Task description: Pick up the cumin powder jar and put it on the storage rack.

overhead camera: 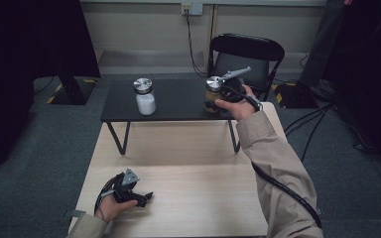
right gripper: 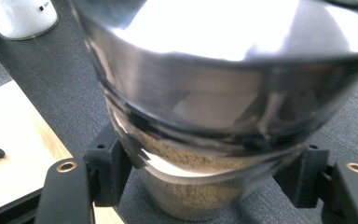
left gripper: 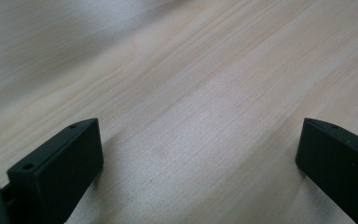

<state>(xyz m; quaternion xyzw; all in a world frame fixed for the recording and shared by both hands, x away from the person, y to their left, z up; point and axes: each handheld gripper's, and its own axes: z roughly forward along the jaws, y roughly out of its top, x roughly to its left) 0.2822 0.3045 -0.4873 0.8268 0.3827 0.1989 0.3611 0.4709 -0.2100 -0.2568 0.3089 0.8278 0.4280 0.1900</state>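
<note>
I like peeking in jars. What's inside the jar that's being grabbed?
Through the glass of the jar, a brownish powder shows. The right hand-held gripper is around it. The silver lid hides the top.

high view: above your side, looking forward and down over the desk (overhead camera: 188,198).
left tool view: close over that desk's bare wood.
right tool view: pressed near the brown jar (right gripper: 200,186), shared with the high view.

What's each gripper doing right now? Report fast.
Left gripper: open, empty, over the wooden table.
Right gripper: closed on the brown-filled jar.
</note>
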